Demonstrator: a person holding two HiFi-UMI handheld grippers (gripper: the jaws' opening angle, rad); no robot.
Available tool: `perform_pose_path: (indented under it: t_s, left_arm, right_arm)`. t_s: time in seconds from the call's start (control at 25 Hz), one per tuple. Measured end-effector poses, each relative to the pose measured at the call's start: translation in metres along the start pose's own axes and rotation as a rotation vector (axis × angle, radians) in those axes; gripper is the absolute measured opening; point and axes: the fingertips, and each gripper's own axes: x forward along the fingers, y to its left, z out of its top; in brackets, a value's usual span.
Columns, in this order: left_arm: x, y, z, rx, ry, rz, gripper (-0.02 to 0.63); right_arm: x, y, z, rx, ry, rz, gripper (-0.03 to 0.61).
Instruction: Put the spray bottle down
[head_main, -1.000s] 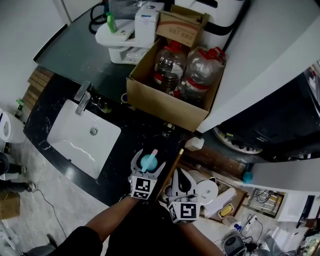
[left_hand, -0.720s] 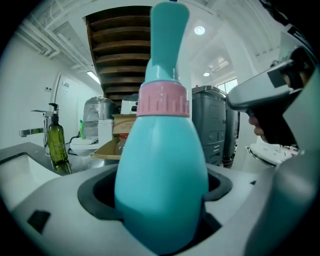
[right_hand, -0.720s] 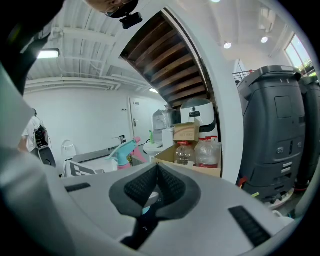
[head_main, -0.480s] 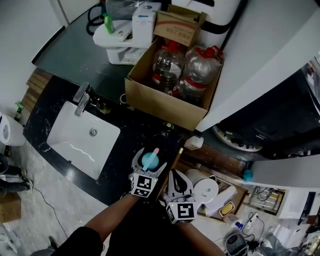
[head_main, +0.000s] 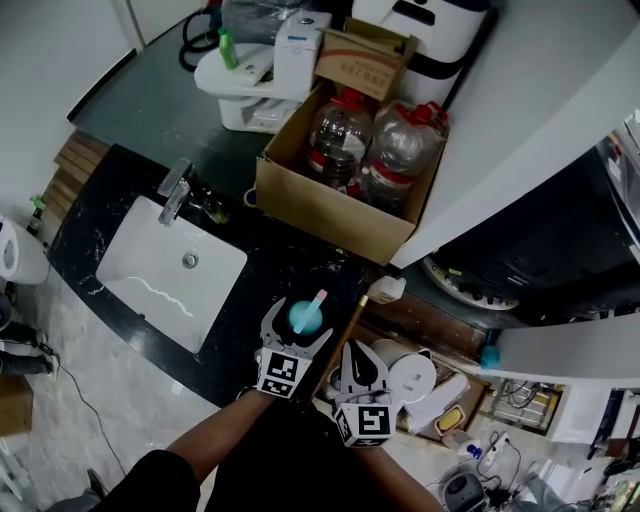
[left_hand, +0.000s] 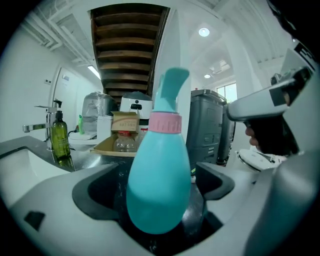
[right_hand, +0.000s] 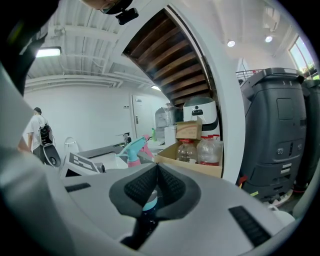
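In the head view, the spray bottle (head_main: 304, 316) stands on the countertop (head_main: 262, 262) at lower centre. The sink (head_main: 150, 278) lies to its left, with the faucet (head_main: 174, 190) at the sink's upper edge. The cardboard box (head_main: 320, 212), holding two jugs (head_main: 340, 130), sits at upper centre.

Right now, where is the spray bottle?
Head view: the spray bottle stands on the counter right of the sink, between the left hand-held gripper's jaws, just opening.
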Motion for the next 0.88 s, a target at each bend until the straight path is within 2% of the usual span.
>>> perform_pose_path:
  t_s: [0.36, 0.64, 0.88]
  left_arm:
    - [-0.051, -0.007, 0.013, -0.047, -0.027, -0.005, 0.472]
    - [-0.121, -0.001, 0.034, -0.044, -0.091, 0.041, 0.471]
    - [-0.179, -0.002, 0.048, -0.044, -0.147, 0.062, 0.466]
  right_arm:
    - [-0.025, 0.035, 0.003, -0.007, -0.026, -0.021, 0.017]
    - [-0.054, 0.056, 0.013, 0.000, -0.059, -0.071, 0.017]
    - [-0.078, 0.090, 0.015, -0.003, -0.086, -0.070, 0.017]
